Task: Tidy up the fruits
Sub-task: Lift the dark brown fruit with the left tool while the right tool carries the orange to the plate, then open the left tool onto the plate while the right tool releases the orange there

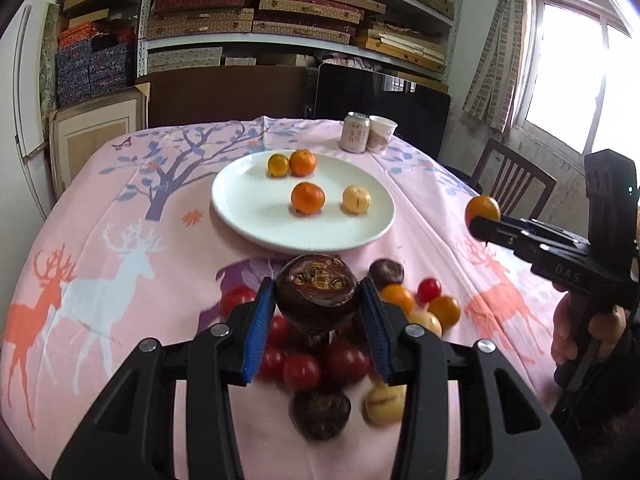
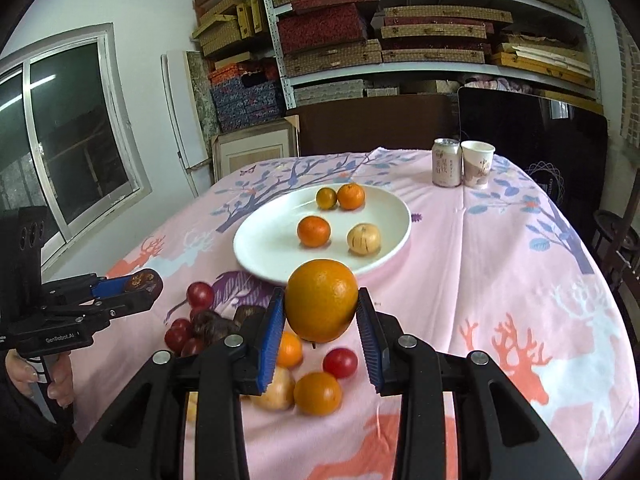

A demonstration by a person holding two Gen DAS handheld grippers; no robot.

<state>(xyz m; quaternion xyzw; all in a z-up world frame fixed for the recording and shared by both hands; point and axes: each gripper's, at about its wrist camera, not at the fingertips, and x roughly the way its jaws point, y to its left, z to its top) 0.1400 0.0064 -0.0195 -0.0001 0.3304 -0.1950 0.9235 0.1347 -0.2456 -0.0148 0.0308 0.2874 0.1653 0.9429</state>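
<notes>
My left gripper is shut on a dark brown chestnut-like fruit, lifted above a pile of loose fruit on the pink cloth. My right gripper is shut on an orange citrus fruit, also held above the cloth near the plate's front rim. The white plate holds two orange fruits, a small yellow-green one and a pale beige one. In the left wrist view the right gripper shows at the right with its orange fruit. In the right wrist view the left gripper shows at the left.
A drink can and a paper cup stand at the table's far right. Red cherry tomatoes, small oranges and brown fruits lie near the front edge. A wooden chair stands to the right, shelves of boxes behind.
</notes>
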